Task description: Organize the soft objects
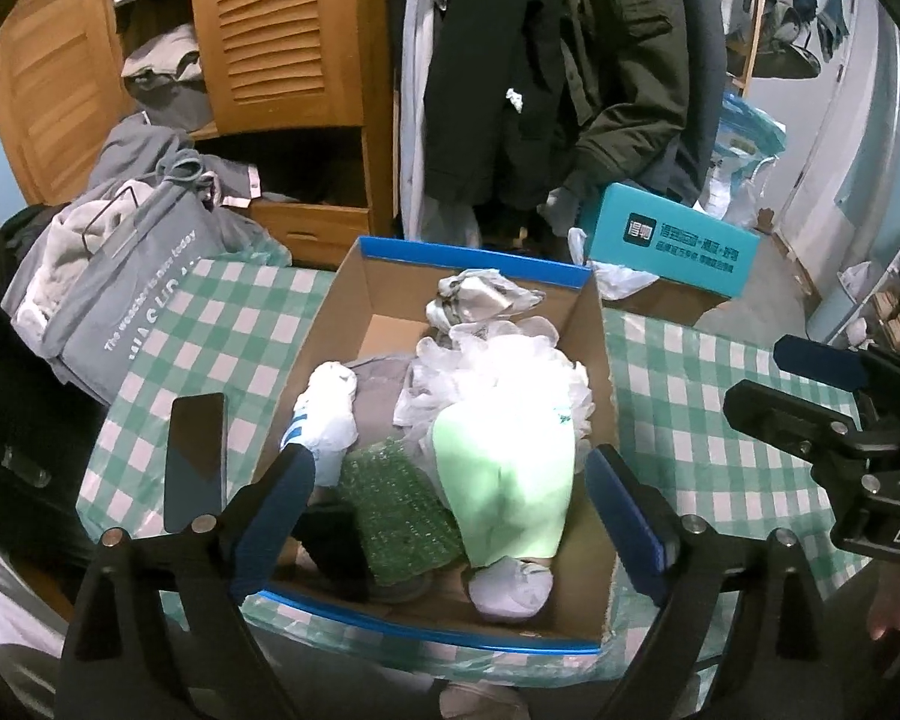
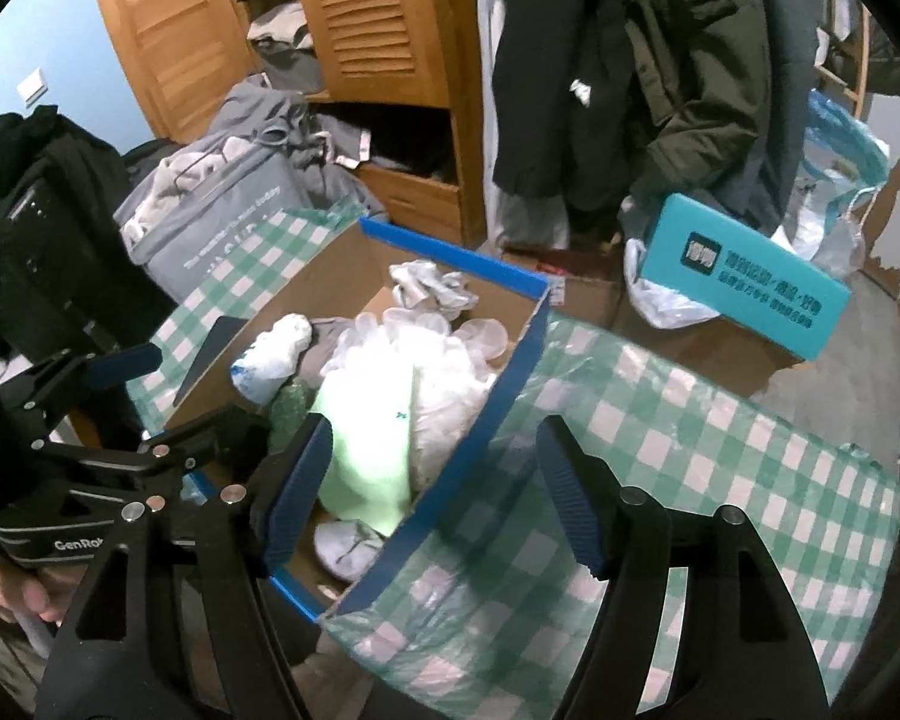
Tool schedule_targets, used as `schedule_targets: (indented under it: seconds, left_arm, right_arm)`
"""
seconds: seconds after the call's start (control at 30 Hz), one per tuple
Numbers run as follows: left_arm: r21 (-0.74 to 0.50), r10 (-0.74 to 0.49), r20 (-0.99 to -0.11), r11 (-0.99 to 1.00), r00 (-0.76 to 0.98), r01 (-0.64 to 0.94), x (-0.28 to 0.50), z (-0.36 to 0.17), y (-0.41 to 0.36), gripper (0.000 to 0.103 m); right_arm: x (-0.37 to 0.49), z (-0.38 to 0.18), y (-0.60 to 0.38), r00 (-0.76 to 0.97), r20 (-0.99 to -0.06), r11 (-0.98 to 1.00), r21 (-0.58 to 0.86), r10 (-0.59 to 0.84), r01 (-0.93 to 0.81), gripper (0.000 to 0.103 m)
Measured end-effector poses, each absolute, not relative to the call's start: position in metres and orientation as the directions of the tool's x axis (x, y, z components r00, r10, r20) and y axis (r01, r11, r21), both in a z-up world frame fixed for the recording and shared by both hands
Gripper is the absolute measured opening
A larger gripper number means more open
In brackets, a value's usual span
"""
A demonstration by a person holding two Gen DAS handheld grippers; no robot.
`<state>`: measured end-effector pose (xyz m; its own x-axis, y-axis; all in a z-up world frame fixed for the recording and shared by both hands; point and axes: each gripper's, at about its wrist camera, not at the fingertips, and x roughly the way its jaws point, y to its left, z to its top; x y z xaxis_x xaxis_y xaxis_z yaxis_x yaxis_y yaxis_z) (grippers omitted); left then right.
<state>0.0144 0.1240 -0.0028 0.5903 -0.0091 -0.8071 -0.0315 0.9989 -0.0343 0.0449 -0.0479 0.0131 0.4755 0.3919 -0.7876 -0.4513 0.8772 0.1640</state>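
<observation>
On the green-and-white checked tablecloth (image 1: 678,396): open cardboard box (image 1: 342,300) with blue rim, holding the soft items. Inside, pale green garment (image 1: 510,468) in the middle, overexposed on top, so fabric detail is unclear. Green textured pad (image 1: 399,510) touches its left side. White sock with blue stripes (image 1: 324,414) lies against the box's left wall. Crumpled clear plastic (image 1: 510,360) sits behind the green garment, a grey-white crumpled cloth (image 1: 480,294) at the far end. Small white sock (image 1: 510,591) sits at the near edge, partly under the green garment.

Left gripper (image 1: 450,498): fingers spread wide, nothing between them, hovering over the near end of the box.

Right gripper (image 2: 438,498): fingers also released and empty, straddling the box's right wall, left fingertip over the box interior, right one over the tablecloth.

Black phone (image 1: 195,462) lies flat on the cloth, just left of the box. Grey fabric bag (image 1: 126,300) stuffed with clothes sits at the table's far left. Teal box (image 1: 672,240) beyond the far right corner. Wooden louvered wardrobe (image 1: 270,30) and hanging dark coats (image 1: 540,60) behind.
</observation>
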Motion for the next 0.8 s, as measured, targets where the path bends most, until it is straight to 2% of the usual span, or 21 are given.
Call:
schedule_targets:
  seconds: [0.17, 0.8]
  left_arm:
    - [-0.036, -0.010, -0.785, 0.999, 0.619, -0.030, 0.012, 0.005, 0.117, 0.101]
    - [0.005, -0.014, -0.785, 1.000, 0.619, 0.029, 0.014, 0.005, 0.091, 0.101]
  right_arm:
    - [0.041, 0.018, -0.063, 0.508, -0.771, 0.888, 0.158, 0.384, -0.431, 0.071]
    - [0.043, 0.019, -0.101, 0.567, -0.751, 0.924, 0.151, 0.338, -0.351, 0.071]
